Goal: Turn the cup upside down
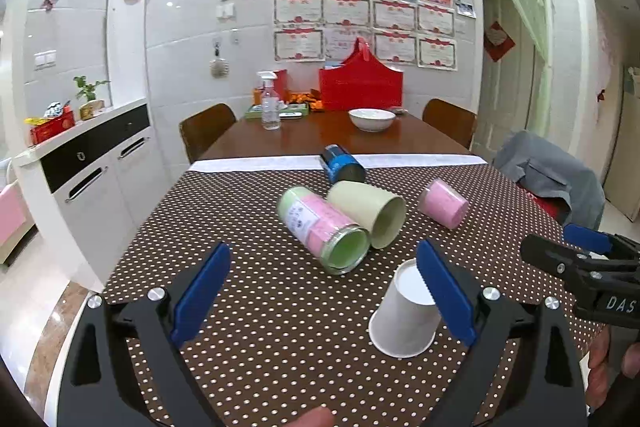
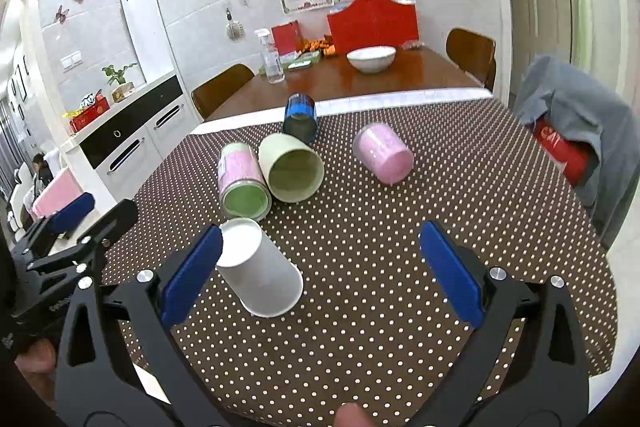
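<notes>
The left tongs' (image 1: 324, 285) pad covers one side of the paper cup (image 1: 404, 311); in the right wrist view the right tongs (image 2: 322, 269) hide part of its top. The blue can (image 1: 342, 165) is partly hidden behind the cream cup (image 1: 370, 211). Wall certificates (image 1: 298, 9) are too small to read. Both handles are cut off below.

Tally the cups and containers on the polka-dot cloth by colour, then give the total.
White paper cup: 1
Cream cup: 1
Pink cup: 1
Pink-and-green jar: 1
Blue can: 1
Total: 5
</notes>
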`<state>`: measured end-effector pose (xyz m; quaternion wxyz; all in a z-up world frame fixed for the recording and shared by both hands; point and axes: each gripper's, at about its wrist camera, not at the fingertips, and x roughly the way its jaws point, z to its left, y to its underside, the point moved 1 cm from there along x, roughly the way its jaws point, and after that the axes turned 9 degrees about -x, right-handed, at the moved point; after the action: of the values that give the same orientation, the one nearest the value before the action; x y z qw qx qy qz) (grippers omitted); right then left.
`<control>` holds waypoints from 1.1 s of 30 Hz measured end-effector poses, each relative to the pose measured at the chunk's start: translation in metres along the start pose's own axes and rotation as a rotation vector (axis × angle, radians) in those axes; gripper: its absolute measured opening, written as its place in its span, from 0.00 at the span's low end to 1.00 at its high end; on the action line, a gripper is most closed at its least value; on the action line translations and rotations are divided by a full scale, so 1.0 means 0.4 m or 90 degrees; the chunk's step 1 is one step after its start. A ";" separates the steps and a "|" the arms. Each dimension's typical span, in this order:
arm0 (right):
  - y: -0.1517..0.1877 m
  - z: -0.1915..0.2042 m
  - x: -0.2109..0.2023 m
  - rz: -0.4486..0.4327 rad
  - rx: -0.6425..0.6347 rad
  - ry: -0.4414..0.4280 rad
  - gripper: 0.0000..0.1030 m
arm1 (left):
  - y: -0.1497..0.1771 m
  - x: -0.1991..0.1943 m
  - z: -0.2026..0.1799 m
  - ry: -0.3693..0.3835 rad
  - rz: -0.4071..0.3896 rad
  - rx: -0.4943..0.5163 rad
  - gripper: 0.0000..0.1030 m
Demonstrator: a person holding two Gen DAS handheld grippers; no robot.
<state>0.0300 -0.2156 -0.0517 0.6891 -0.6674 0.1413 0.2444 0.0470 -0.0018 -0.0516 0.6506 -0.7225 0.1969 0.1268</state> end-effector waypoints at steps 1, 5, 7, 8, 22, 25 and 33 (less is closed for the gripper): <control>-0.004 0.005 -0.004 -0.004 -0.003 0.001 0.94 | -0.006 -0.012 0.006 -0.008 -0.007 -0.004 0.90; -0.019 0.029 -0.027 -0.028 -0.021 0.010 0.94 | -0.025 -0.047 0.022 -0.029 -0.024 -0.011 0.90; -0.027 0.041 -0.042 -0.043 -0.027 0.014 0.94 | -0.034 -0.068 0.030 -0.039 -0.034 -0.015 0.90; -0.028 0.042 -0.049 -0.048 -0.030 0.016 0.94 | -0.037 -0.077 0.033 -0.043 -0.040 -0.017 0.90; -0.054 0.120 -0.141 -0.121 -0.070 0.039 0.94 | -0.063 -0.205 0.047 -0.096 -0.109 -0.001 0.90; -0.054 0.130 -0.151 -0.127 -0.070 0.035 0.94 | -0.066 -0.220 0.051 -0.099 -0.115 -0.003 0.90; -0.054 0.140 -0.163 -0.136 -0.073 0.039 0.94 | -0.071 -0.241 0.054 -0.099 -0.123 -0.010 0.90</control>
<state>-0.0207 -0.1698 0.0043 0.6671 -0.7242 0.0763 0.1569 -0.0244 0.0331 0.0132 0.6677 -0.7309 0.0741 0.1207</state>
